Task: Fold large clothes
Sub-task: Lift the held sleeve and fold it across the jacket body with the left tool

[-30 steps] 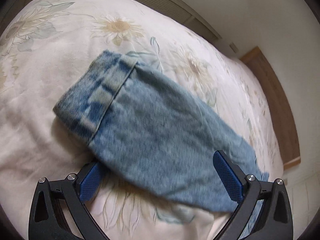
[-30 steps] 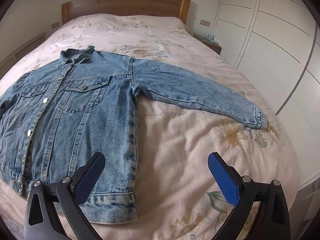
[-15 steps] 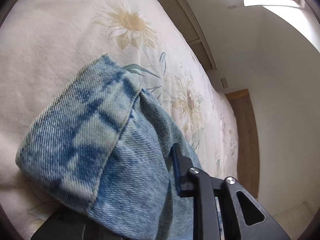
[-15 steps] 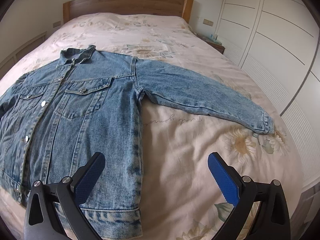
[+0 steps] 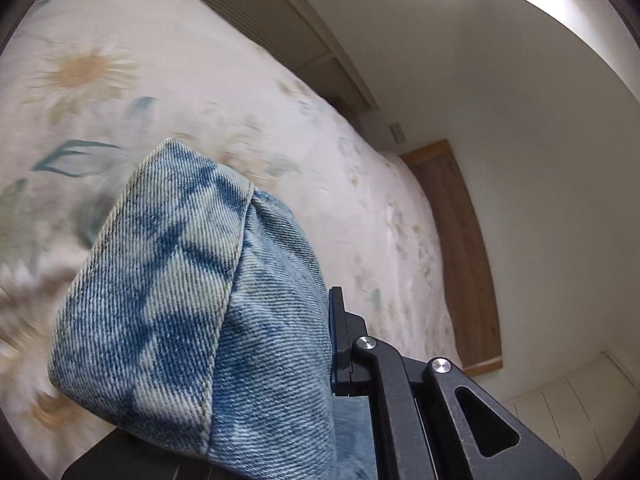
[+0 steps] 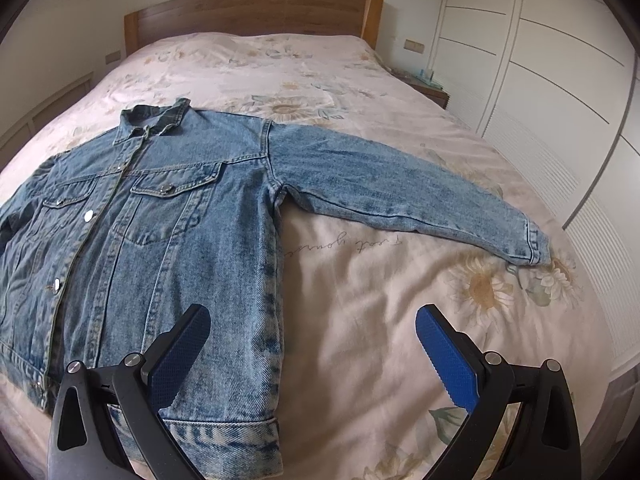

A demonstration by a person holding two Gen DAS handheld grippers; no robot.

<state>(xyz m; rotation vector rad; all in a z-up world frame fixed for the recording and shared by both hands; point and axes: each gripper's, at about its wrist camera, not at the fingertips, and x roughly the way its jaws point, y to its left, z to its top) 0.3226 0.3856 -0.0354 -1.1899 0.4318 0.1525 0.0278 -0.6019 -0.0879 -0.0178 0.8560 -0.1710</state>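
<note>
A denim jacket [image 6: 168, 216] is laid face up and buttoned on a floral bedspread [image 6: 384, 320]; its acid-washed twill looks heavy and mottled, with metal snap buttons down the placket and flapped chest pockets. One sleeve [image 6: 400, 192] is stretched out straight ahead of the right gripper [image 6: 312, 356], ending in a stitched cuff beyond the right-hand blue pad. The jaws of that gripper are spread wide, nothing is held, and the ribbed blue pads [image 6: 448, 360] are poised over the jacket's hem and the bare sheet; the hem band is seen just below the left-hand pad. Whether the pads touch the cloth cannot be told.

In the left wrist view, the other sleeve cuff [image 5: 160, 288] is seen close up, a thick rounded tube of coarse diagonal weave. It is pinched in the left gripper [image 5: 280, 380], whose jaws are drawn in tight against the denim; only one black finger [image 5: 344, 344] is visible, pressed to the cloth's side. The wooden headboard [image 5: 464, 256] is seen beyond.
</note>
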